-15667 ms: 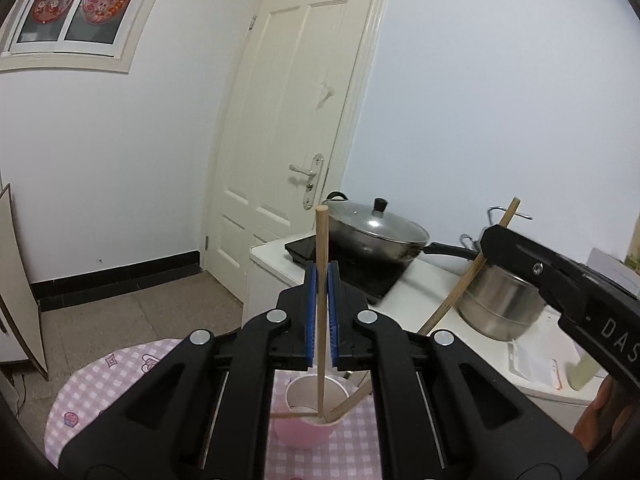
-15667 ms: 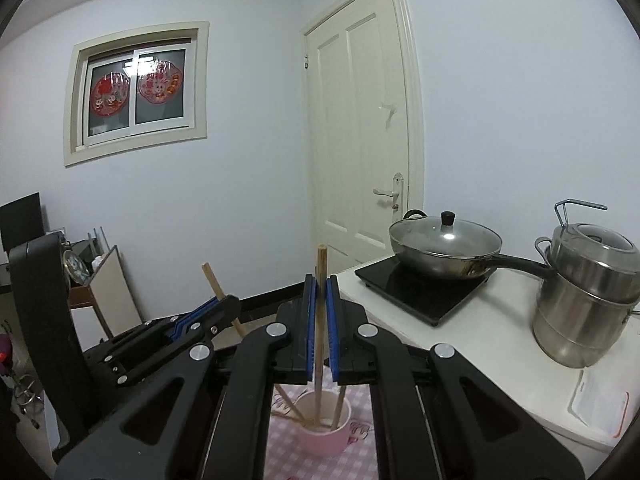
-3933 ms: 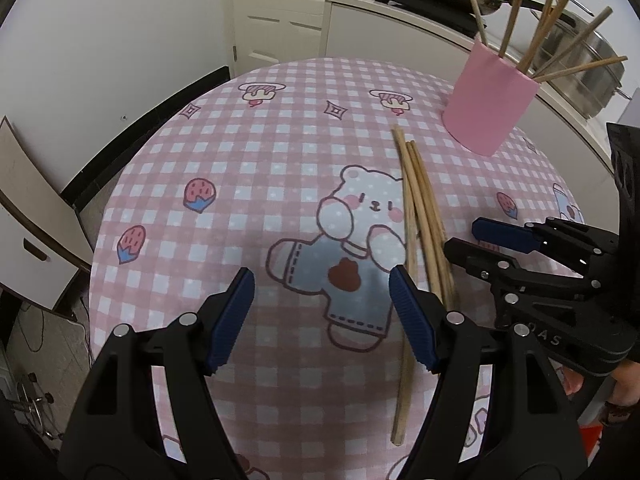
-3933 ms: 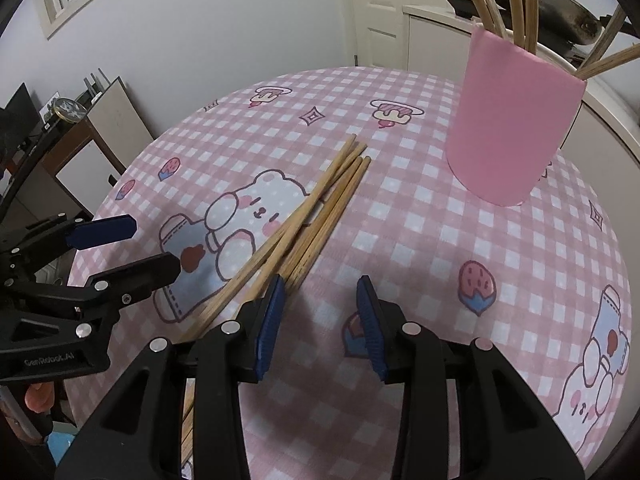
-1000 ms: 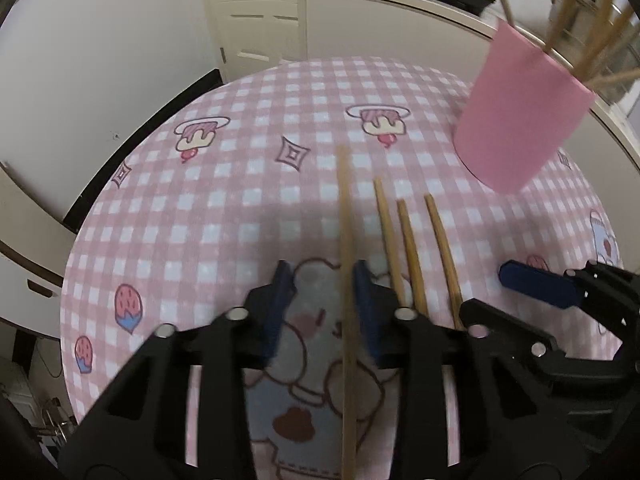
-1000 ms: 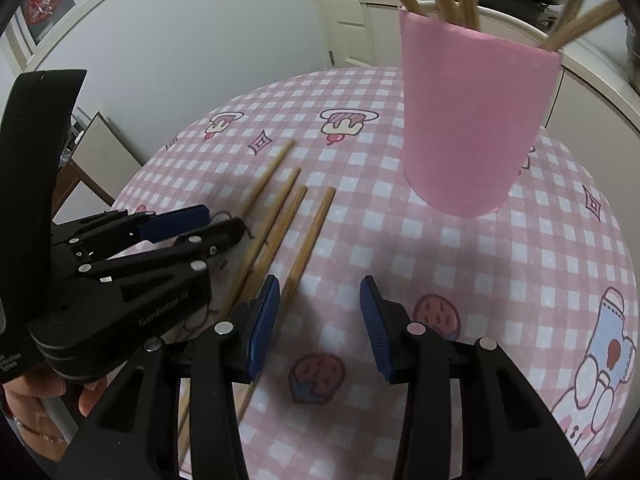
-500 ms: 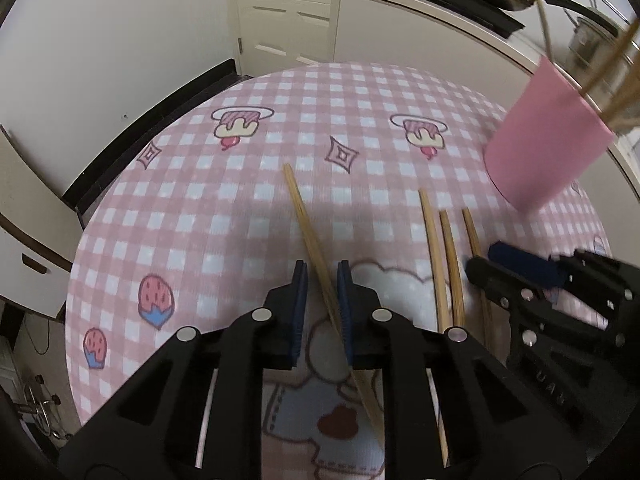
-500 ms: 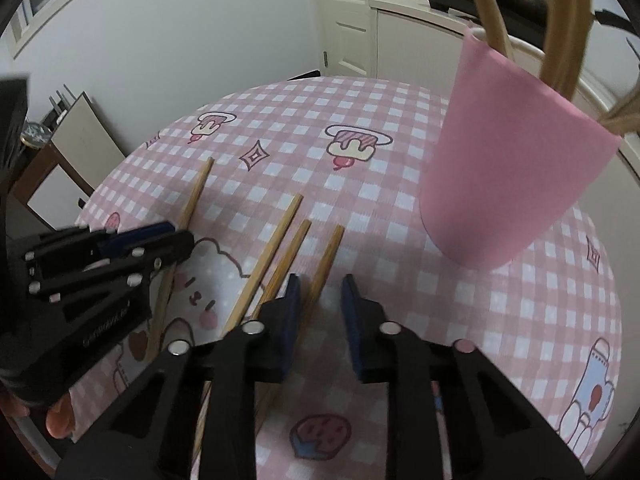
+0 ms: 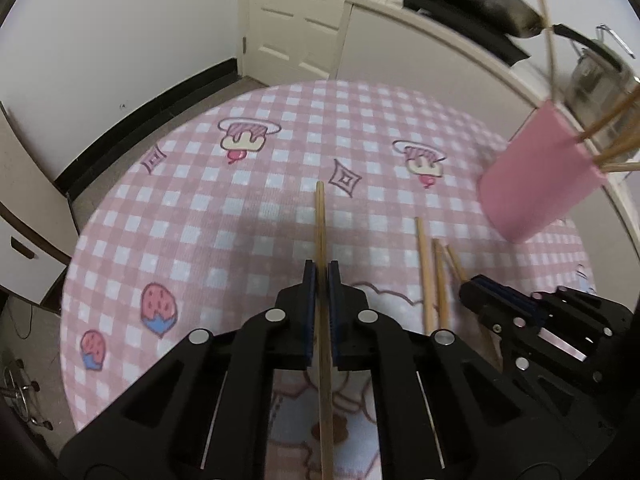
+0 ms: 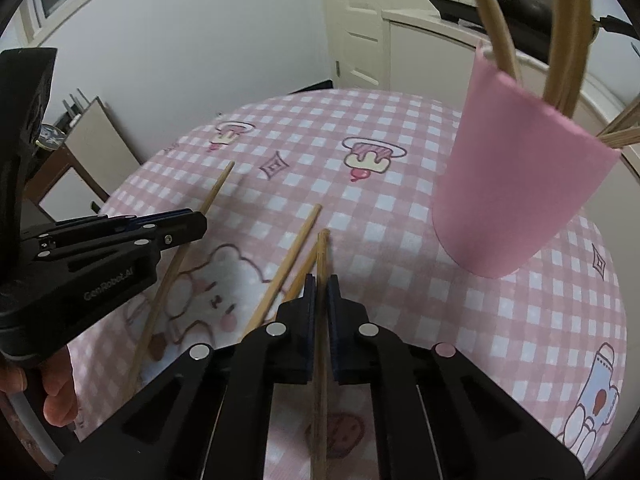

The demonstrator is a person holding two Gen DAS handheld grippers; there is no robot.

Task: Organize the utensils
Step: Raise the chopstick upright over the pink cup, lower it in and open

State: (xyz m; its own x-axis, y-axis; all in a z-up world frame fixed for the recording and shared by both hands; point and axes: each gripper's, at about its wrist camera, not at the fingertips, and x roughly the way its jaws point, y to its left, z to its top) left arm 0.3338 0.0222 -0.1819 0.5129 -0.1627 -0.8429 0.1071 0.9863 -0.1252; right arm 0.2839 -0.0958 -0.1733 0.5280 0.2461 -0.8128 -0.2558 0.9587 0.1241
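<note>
My left gripper (image 9: 321,274) is shut on a wooden chopstick (image 9: 321,224) that points forward over the pink checked tablecloth (image 9: 200,216). My right gripper (image 10: 321,284) is shut on another chopstick (image 10: 321,252). Two more chopsticks (image 10: 294,248) lie on the cloth just left of it; they also show in the left wrist view (image 9: 430,276). The pink cup (image 10: 520,172) with several chopsticks in it stands ahead to the right; it also shows in the left wrist view (image 9: 536,184). The left gripper (image 10: 192,220) also shows at the left of the right wrist view.
A white counter (image 9: 440,40) with a black pan (image 9: 480,4) and a steel pot (image 9: 600,76) stands behind the round table. A white door (image 9: 296,12) is at the back. The table edge (image 9: 72,280) drops off at the left.
Both grippers have closed on a chopstick each. The left chopstick has swung straight ahead. The right gripper has gripped the rightmost loose chopstick.
</note>
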